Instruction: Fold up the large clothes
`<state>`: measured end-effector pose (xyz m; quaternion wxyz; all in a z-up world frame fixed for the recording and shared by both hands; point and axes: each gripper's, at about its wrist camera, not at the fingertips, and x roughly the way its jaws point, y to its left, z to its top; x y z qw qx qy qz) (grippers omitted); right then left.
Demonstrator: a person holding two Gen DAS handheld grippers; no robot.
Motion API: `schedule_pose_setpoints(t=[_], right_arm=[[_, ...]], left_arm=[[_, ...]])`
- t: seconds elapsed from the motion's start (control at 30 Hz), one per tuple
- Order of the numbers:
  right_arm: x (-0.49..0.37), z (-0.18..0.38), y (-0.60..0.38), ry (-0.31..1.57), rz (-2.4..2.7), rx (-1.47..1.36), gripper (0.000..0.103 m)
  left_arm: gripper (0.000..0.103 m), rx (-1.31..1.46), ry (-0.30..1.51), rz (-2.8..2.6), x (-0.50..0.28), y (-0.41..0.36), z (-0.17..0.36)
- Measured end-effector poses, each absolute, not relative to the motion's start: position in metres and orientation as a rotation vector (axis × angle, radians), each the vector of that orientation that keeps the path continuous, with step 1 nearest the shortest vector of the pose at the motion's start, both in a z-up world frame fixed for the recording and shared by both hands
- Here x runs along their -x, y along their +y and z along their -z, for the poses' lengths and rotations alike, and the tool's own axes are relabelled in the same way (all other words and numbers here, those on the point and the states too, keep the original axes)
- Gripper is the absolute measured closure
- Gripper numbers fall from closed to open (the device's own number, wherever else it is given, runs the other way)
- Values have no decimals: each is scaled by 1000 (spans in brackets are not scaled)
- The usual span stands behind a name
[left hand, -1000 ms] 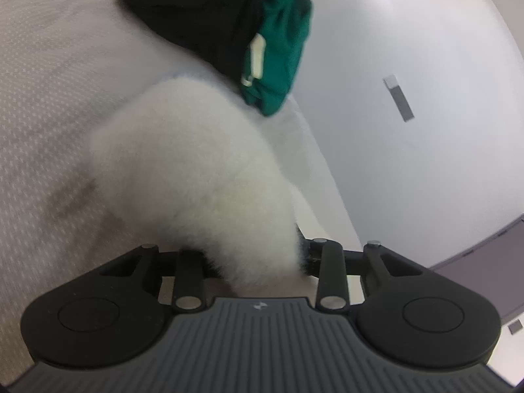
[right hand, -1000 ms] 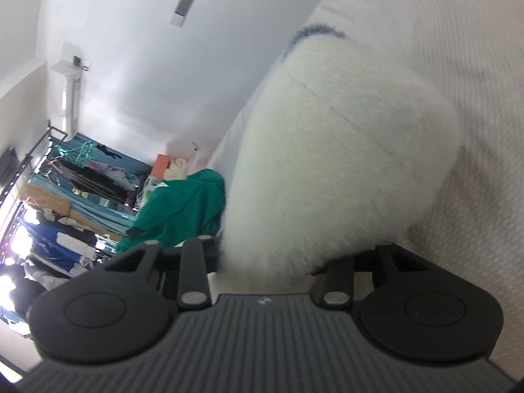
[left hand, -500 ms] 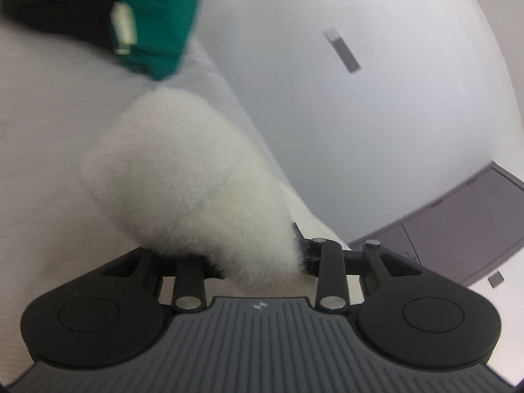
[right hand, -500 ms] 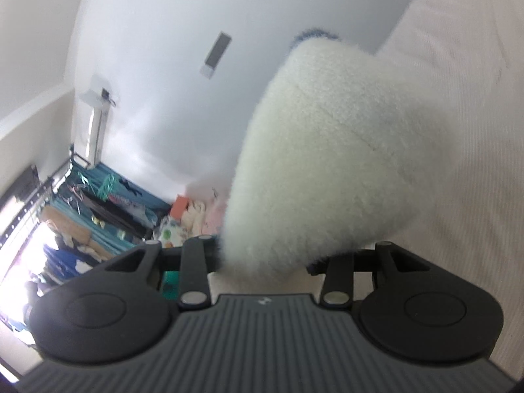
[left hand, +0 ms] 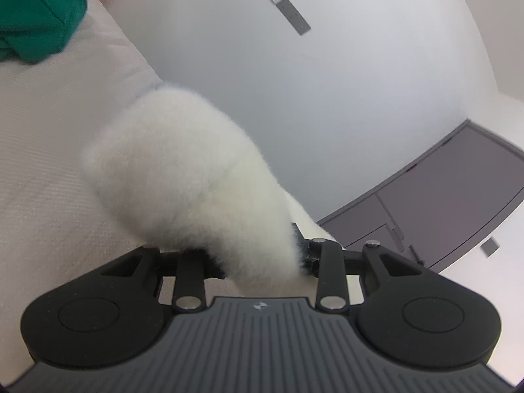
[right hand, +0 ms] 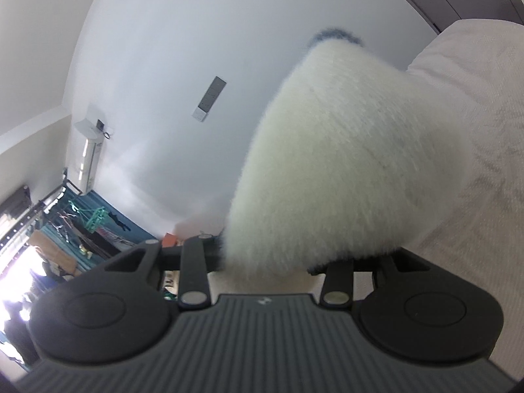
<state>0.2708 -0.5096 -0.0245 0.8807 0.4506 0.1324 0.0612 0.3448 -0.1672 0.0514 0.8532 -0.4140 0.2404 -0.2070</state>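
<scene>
A white fluffy fleece garment (left hand: 183, 177) fills the middle of both views. My left gripper (left hand: 258, 258) is shut on a bunched edge of it, and the fleece hides the fingertips. My right gripper (right hand: 265, 258) is shut on another part of the same garment (right hand: 337, 163), which has a grey-blue trim (right hand: 337, 34) at its far end. The garment hangs lifted above the pale bed cover (left hand: 42, 150), which also shows in the right wrist view (right hand: 484, 150).
A green garment (left hand: 36, 9) lies at the far left of the bed. A white wall with a switch panel (left hand: 288, 11) is behind, with a grey cabinet (left hand: 452, 193) at right. A clothes rack (right hand: 75, 229) and an air conditioner (right hand: 90, 150) show in the right wrist view.
Both grippers have lifted and tilted upward with the fleece garment. The bed and the green garment slid toward the frame edges and more wall shows. The grips have not changed.
</scene>
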Motion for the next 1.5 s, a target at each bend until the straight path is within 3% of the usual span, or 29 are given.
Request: schedule_pose_setpoints(t=[0.33,0.43,0.87,1.17,1.33,1.5], right_arm=[[-278,118,-533,375,-80,-983,59],[-265,145,-535,396,-74,-1027,59],[-234,190,-527,431,-93,-1115,54],[-217,174,-528,507,-16,-1106,43],[-188,144,-521,558,61,-958,43],[-148,88,-512,488,131,-778,44]], left_arm=[[65,821,643,439,-382,-202,42],[65,760,600,470,-373,-209,55],[59,722,611,482,-355,-222,102],[42,594,683,446,-361,-213,73],[42,467,697,410,-341,-211,36],[42,366,647,433,-313,-212,-19]])
